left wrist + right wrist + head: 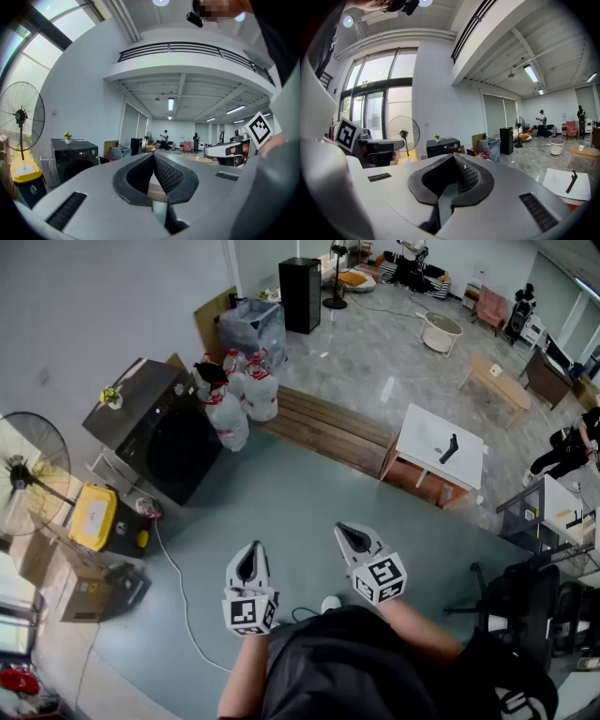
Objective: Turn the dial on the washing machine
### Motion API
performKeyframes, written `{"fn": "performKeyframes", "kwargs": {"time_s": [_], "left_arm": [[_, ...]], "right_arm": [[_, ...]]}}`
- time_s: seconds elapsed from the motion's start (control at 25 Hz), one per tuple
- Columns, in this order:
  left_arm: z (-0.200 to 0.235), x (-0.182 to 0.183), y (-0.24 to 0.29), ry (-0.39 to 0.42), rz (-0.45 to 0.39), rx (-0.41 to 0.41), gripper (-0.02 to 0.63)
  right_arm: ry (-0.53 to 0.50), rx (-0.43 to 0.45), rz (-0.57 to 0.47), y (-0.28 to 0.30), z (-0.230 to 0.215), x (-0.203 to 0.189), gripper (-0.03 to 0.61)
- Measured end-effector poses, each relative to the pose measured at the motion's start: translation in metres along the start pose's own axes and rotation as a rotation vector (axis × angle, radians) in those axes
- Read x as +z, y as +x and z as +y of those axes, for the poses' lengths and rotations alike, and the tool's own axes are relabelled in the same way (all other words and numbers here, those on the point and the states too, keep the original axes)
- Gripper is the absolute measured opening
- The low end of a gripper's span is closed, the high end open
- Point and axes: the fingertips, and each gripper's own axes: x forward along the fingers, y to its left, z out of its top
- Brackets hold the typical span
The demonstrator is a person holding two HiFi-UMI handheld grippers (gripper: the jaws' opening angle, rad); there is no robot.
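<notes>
The black front-loading washing machine stands against the left wall, a few steps ahead of me, with a small potted plant on its top. The left gripper view shows the washing machine small at the left, with a small round dial at the right end of its panel. In the right gripper view the washing machine is far off beyond the jaws. My left gripper and right gripper are held close to my body over the grey floor. Both are shut and empty, their tips far from the machine.
Large water bottles crowd the machine's right side. A standing fan, a yellow bin and cardboard boxes sit to its left. A white cable trails over the floor. A wooden platform, white table and office chair lie to the right.
</notes>
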Motion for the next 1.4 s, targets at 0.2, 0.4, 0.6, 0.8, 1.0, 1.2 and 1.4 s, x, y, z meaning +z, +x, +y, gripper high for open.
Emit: {"fn": "performKeyframes", "kwargs": {"time_s": [0.2, 0.4, 0.6, 0.8, 1.0, 1.2, 1.4], "left_arm": [[-0.011, 0.004, 0.010, -0.003, -0.012, 0.000, 0.003], [-0.025, 0.004, 0.014, 0.009, -0.011, -0.015, 0.003], [-0.035, -0.001, 0.018, 0.001, -0.006, -0.030, 0.003], [-0.046, -0.009, 0.024, -0.010, 0.009, -0.052, 0.003], [-0.060, -0.012, 0.026, -0.056, -0.001, -0.103, 0.006], [-0.069, -0.028, 0.029, -0.072, 0.046, -0.125, 0.147], [-0.070, -0.033, 0.036, -0.067, 0.065, -0.113, 0.175]], "right_arm": [[-0.004, -0.003, -0.008, -0.003, -0.011, 0.002, -0.002], [-0.017, -0.018, -0.028, -0.011, -0.019, 0.004, -0.002], [-0.001, -0.006, -0.033, -0.015, -0.024, 0.000, 0.000], [0.029, -0.002, -0.010, -0.020, -0.033, -0.012, 0.000], [0.026, 0.047, 0.053, -0.024, -0.036, -0.024, 0.014], [0.045, 0.026, 0.062, -0.029, -0.048, -0.031, 0.218], [0.065, 0.029, 0.061, -0.026, -0.052, -0.034, 0.230]]}}
